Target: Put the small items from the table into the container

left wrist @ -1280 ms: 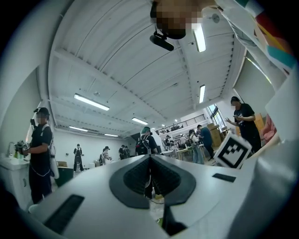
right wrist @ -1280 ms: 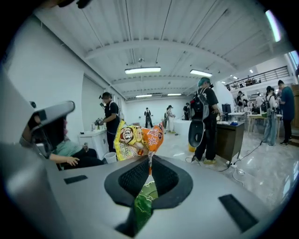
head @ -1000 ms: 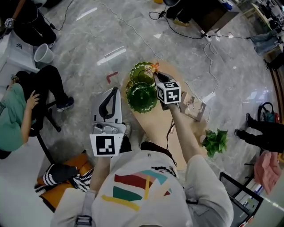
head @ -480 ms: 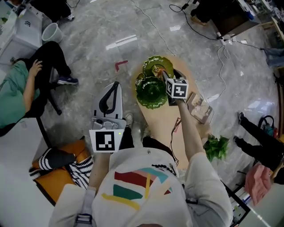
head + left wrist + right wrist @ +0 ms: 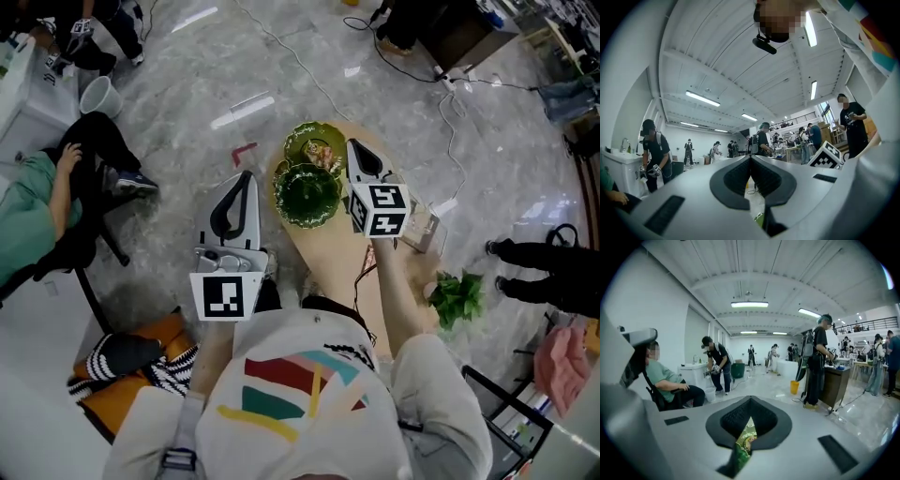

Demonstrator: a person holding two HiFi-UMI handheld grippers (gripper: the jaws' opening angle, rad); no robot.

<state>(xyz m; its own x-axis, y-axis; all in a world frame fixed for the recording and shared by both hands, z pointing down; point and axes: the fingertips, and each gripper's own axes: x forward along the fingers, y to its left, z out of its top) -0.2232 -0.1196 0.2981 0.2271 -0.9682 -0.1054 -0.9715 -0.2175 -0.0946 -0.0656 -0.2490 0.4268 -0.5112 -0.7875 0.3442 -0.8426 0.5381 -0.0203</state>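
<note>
Right gripper [image 5: 354,150] has come up off the dishes since a second ago; I read its tips now just right of the far dish [image 5: 296,141]. Its fingers [image 5: 736,416] are together. A green sliver [image 5: 746,437] shows in the slit under the tips, and I can't tell if it is pinched or just a dish seen through. Left gripper [image 5: 246,178] has hardly shifted. It hangs off the left edge of the worktop [image 5: 333,258] over the floor [image 5: 187,103], fingers together, nothing between them.

Small items [image 5: 322,150] lie in the far dish. The near dish [image 5: 307,197] sits just beside it, tight to the worktop's left edge. I see bare wood from the near dish back to the person's body, the one open lane. A clear box [image 5: 419,228] crowds the right edge, just beside the right gripper's marker cube. Past the far edge the floor is open except for cables [image 5: 300,66]. A plant [image 5: 457,298] lies off the right side, and a seated person [image 5: 28,225] is well apart on the left.
</note>
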